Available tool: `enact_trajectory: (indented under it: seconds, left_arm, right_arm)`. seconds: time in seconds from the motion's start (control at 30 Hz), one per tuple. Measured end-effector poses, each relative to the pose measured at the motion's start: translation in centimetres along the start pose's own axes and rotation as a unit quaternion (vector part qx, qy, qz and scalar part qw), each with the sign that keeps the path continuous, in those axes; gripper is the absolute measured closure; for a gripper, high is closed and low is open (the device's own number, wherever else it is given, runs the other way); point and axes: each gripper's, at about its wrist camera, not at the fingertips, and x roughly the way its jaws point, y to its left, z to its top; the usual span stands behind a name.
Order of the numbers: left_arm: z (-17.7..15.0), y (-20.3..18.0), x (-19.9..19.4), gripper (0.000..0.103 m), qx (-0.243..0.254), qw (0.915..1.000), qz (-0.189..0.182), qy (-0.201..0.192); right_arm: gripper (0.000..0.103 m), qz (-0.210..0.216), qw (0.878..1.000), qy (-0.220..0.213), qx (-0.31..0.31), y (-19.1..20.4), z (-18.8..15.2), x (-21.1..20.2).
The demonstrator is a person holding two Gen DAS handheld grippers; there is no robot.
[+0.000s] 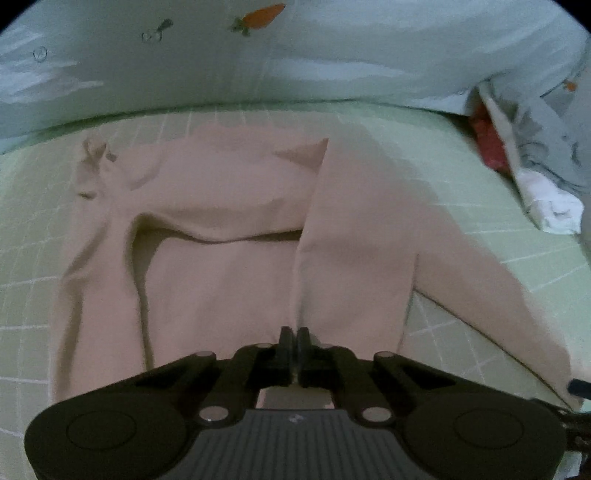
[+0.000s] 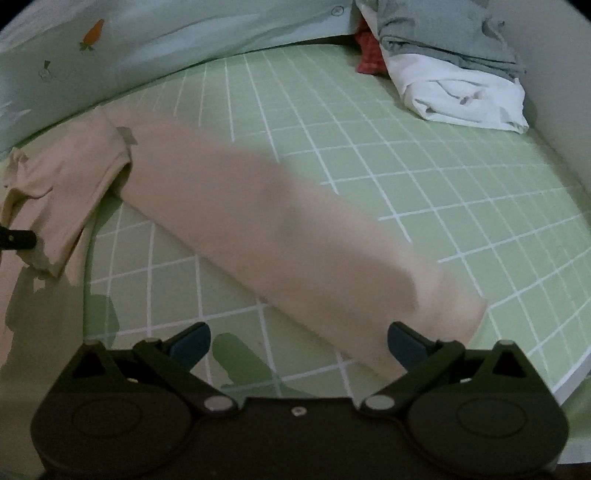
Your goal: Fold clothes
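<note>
Pale pink long soft-fabric trousers [image 1: 229, 206] spread flat on green bed sheet with white grid lines [image 1: 480, 236], filling centre of left wrist view. Waist end with small grey label toward 10 o'clock; one leg folded across toward 9 o'clock, other leg [image 2: 280, 229] running from 10 o'clock down to 4 o'clock in right wrist view, blurred along its length. Leg cuff at 5 o'clock, just beside right finger of right gripper.

Left gripper [image 1: 294, 341] at 6 o'clock: jaws pressed together, pinching a fabric edge of the trousers. Right gripper [image 2: 299, 341] at 6 o'clock: jaws spread wide, blue-padded fingers [image 2: 190, 341] apart, nothing between them; sheet visible in the gap.

Pale blue-green quilt with orange carrot print [image 1: 295, 55] along 12 o'clock, touching far edge of sheet. Pile of folded clothes at 1–2 o'clock: grey garment [image 2: 443, 33] on top, white garment [image 2: 465, 96] beneath, red checked cloth [image 2: 369, 55] behind. Pile well apart from trousers.
</note>
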Motion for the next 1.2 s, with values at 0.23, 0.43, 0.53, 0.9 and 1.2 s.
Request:
enact_trajectory:
  seconds: [0.23, 0.43, 0.53, 0.9, 1.2]
  left_arm:
    - [-1.7, 2.0, -5.1, 0.101, -0.102, 0.9931, -0.055, -0.021]
    - [-5.2, 4.9, -9.2, 0.101, -0.200, 0.9752, -0.092, -0.024]
    - [-7.0, 6.6, -10.9, 0.101, -0.247, 0.9634, -0.103, -0.024]
    - [-12.8, 12.2, -14.7, 0.101, -0.340, 0.9392, -0.035, -0.029]
    - [-15.2, 15.5, -12.1, 0.099, -0.385, 0.9216, 0.023, 0.043]
  right_arm:
    - [0.000, 0.012, 1.000, -0.006, 0.005, 1.2, -0.1, -0.3]
    - [0.000, 0.034, 0.999, -0.008, -0.004, 3.1, -0.3, -0.4]
    - [0.000, 0.047, 0.999, -0.004, -0.017, 4.5, -0.6, -0.4]
    - [0.000, 0.066, 0.997, -0.002, -0.051, 8.8, -0.8, -0.8]
    - [0.000, 0.066, 0.996, -0.003, -0.066, 10.9, -0.9, -1.1]
